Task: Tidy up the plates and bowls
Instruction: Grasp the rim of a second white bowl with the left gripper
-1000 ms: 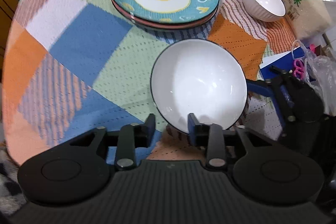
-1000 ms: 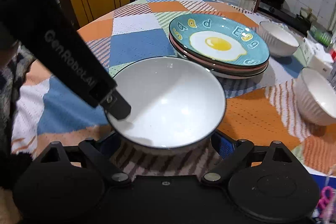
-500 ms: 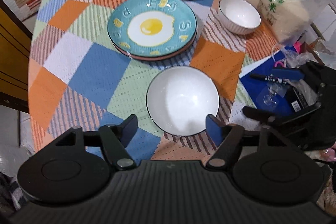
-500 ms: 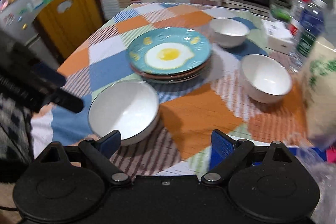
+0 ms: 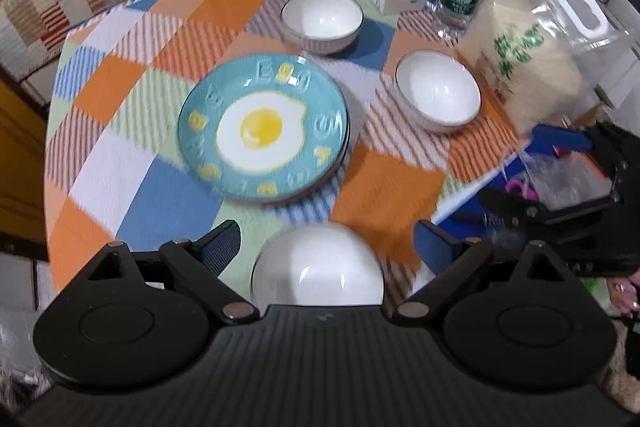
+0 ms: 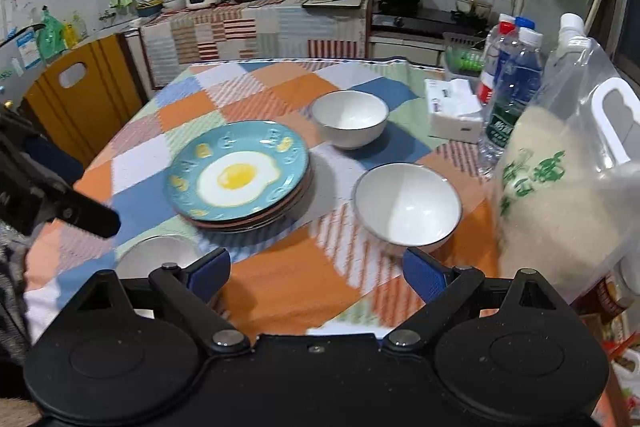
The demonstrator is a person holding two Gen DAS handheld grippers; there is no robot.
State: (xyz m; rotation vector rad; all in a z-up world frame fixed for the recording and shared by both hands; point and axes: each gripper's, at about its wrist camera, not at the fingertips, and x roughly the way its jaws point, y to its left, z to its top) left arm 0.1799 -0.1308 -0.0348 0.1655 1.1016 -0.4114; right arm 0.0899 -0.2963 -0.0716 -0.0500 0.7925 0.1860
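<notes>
Left fingers (image 5: 327,247) have just been opening and now stand wide. The near white bowl (image 5: 318,273) sits on the bench (image 5: 168,203) below the gap, touching neither pad. Right fingers (image 6: 316,271) also wide, nothing between them.

Left view looks steeply down: egg-print plate (image 5: 264,127) tops a stack mid-bench, far bowl (image 5: 322,21) and right bowl (image 5: 438,93) beyond it, my other gripper at the right edge. Blurred.

Only the right view shows the kitchen counter (image 6: 256,23), stove and wall cupboards, and the plate stack's edges: several plates under the blue one. Near bowl there is mostly hidden behind my left finger. Rice bag (image 6: 560,195) stands beside the right bowl.
</notes>
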